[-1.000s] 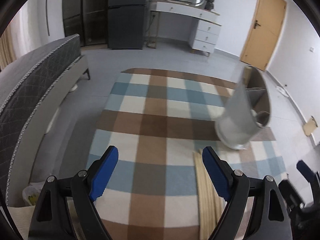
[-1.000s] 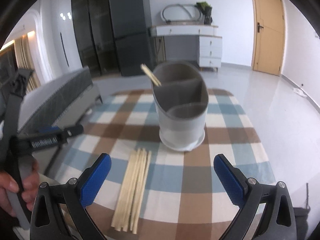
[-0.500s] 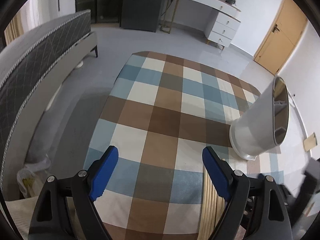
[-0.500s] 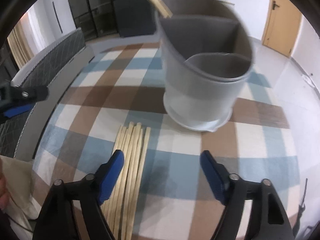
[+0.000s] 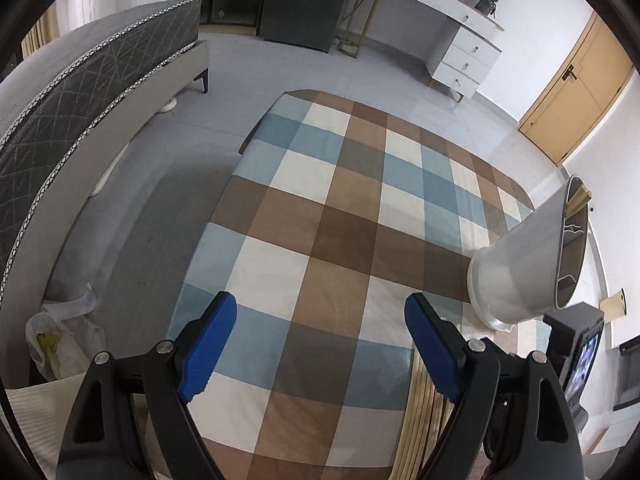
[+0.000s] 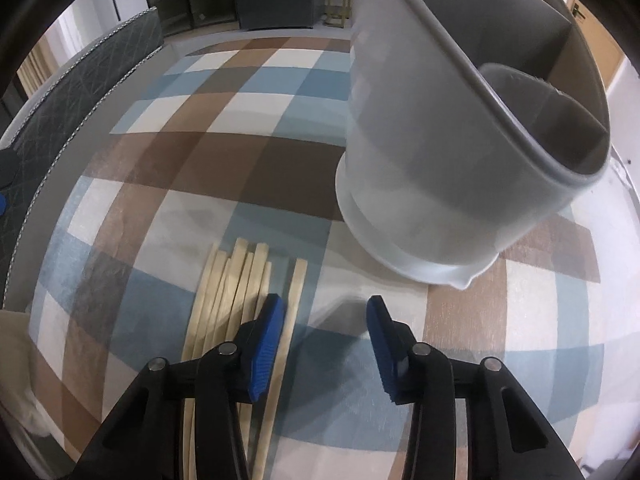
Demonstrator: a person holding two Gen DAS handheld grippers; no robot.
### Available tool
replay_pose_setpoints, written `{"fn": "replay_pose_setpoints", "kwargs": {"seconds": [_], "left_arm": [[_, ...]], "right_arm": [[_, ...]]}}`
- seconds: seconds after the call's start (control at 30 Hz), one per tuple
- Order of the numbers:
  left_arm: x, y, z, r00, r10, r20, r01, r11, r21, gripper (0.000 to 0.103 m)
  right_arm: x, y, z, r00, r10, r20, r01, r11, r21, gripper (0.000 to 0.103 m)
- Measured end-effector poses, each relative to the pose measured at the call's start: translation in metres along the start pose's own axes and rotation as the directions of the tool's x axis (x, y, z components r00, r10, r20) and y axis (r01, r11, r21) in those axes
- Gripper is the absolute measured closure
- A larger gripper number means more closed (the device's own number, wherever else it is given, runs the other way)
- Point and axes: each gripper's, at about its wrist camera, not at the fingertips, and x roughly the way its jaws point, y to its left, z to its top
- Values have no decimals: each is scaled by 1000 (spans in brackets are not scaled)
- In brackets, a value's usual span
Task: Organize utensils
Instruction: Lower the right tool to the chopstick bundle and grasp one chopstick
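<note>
Right gripper (image 6: pixel 326 320): hovering half-open over chopsticks (image 6: pixel 236 300) | holder (image 6: pixel 460 160): standing at 1 o'clock | left gripper (image 5: pixel 320 332): gaping wide, empty

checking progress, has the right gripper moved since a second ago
Yes. The right gripper has dropped forward toward the chopsticks; the grey holder on the checked cloth now looms much larger in its view.

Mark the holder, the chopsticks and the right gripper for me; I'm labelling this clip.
holder (image 6: pixel 424 152), right wrist view, on its grey outer wall.
chopsticks (image 6: pixel 236 280), right wrist view, mid-bundle on the cloth.
right gripper (image 6: pixel 326 336), right wrist view, midway between its blue fingertips.
</note>
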Motion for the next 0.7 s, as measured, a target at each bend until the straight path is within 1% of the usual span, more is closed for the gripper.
{"fn": "replay_pose_setpoints", "kwargs": {"seconds": [0.13,0.17,0.2,0.23,0.27,0.33,0.4,0.5,0.53,0.6,0.63,0.67,0.7], "left_arm": [[0,3,1,1000,8,2,-8,1000,-5,20],[1,3,1,1000,11,2,-11,1000,-5,20],[1,4,0,1000,8,0,-8,1000,-5,20],[3,4,0,1000,3,-1,-3,1000,-3,20],[3,4,0,1000,2,0,-2,1000,1,20],[4,3,-1,1000,9,2,-9,1000,16,20],[5,4,-2,1000,-4,0,4,1000,19,20],[10,8,-1,1000,-6,-12,6,1000,14,20],[12,8,-2,1000,-11,-19,11,1000,12,20],[22,6,-6,998,-21,-66,23,999,31,20],[26,4,-9,996,-29,-85,32,999,39,20],[33,1,-13,992,-39,-121,46,998,50,20],[36,-1,-16,990,-43,-136,51,997,55,20]], "right_arm": [[4,5,9,1000,3,-4,-3,1000,-10,66],[5,7,12,1000,9,-2,-9,1000,-16,72],[7,10,15,1000,13,-1,-13,1000,-21,80],[8,14,17,1000,23,2,-22,999,-31,85],[8,17,19,999,36,3,-36,999,-39,95],[9,20,19,999,47,3,-47,998,-42,97],[6,18,17,998,69,14,-69,997,-26,98],[-7,5,10,993,106,54,-108,993,39,97],[-14,-2,8,989,130,76,-136,988,73,97],[-32,-18,1,980,159,123,-176,975,140,97],[-43,-26,-2,970,184,157,-211,961,177,97],[-50,-32,-6,962,202,183,-238,949,205,97],[-59,-40,-10,953,219,208,-267,934,238,97]]}}
